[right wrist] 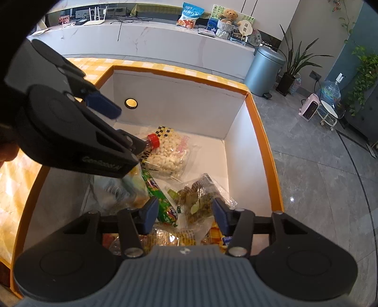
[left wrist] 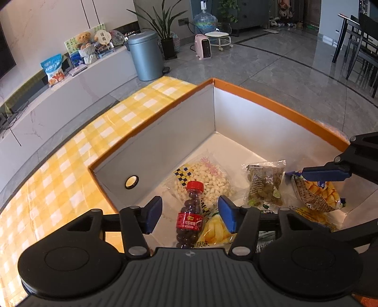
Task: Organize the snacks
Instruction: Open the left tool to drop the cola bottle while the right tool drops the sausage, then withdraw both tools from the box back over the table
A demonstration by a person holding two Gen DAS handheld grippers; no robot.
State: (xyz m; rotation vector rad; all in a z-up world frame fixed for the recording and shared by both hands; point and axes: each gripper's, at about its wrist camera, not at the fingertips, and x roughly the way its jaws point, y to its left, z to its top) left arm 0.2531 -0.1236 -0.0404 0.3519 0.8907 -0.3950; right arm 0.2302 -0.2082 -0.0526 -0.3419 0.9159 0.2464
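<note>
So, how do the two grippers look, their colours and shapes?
Both look alike. The left gripper has a black frame with two round black discs, silver rivets and blue pads on its fingers. The right gripper is built the same, with a ribbed grey body. Pale lettering marks the left gripper's side; I cannot read it.

Grey marble-look floor (left wrist: 271, 68), glossy, with a thin dark inlay line curving across it. Along the pale wall (left wrist: 47, 23) runs a long white low cabinet (left wrist: 78, 94); on it I see a teddy bear (left wrist: 84, 39) and a blue bag (left wrist: 53, 69). Grey-blue pedal bin (left wrist: 145, 55) stands at its end, a tall potted plant (left wrist: 165, 30) just beside. Pink heater (left wrist: 203, 46), white stool (left wrist: 218, 39) and water jug (left wrist: 205, 21) farther back. Dark dining chairs (left wrist: 361, 47) at right. Yellow-checked table (left wrist: 78, 151) under me. Bright daylight.
</note>
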